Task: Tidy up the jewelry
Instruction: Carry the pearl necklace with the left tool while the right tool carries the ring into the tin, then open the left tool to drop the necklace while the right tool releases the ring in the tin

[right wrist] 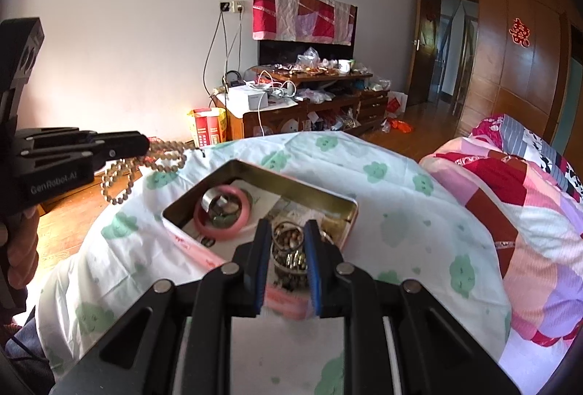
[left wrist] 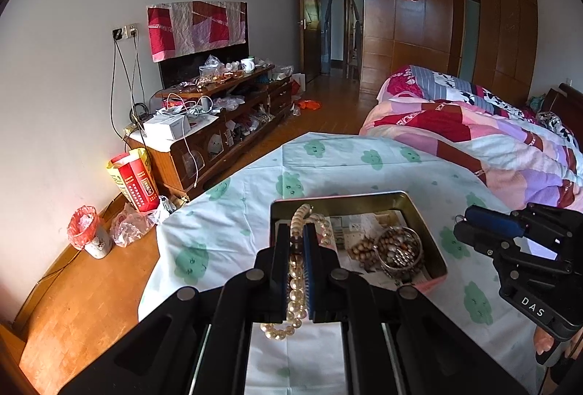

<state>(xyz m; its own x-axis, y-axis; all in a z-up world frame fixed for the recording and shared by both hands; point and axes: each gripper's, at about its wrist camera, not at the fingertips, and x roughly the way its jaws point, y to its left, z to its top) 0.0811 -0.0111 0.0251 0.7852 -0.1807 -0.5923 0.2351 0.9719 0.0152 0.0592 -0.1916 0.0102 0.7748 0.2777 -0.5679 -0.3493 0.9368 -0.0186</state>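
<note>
A pink tin box (left wrist: 435, 251) with a gold inside sits on the cloud-print cloth; it also shows in the right wrist view (right wrist: 349, 216). My left gripper (left wrist: 297, 231) is shut on a pearl bead strand (left wrist: 296, 282) and holds it over the box's near left corner; the strand hangs from it in the right wrist view (right wrist: 160, 161). The box holds a metal bangle around brown beads (left wrist: 399, 251) and a pink bangle (right wrist: 222, 212). My right gripper (right wrist: 288, 231) is open, its fingers on either side of the metal bangle with beads (right wrist: 288, 249). It shows at the right of the left wrist view (left wrist: 473, 225).
The box rests on a table under a white cloth with green clouds (left wrist: 328, 158). A bed with a patchwork quilt (left wrist: 473, 125) lies to the right. A cluttered wooden cabinet (left wrist: 226, 110) stands by the wall, with a red bag (left wrist: 133, 183) and a small bin (left wrist: 89, 231) on the wooden floor.
</note>
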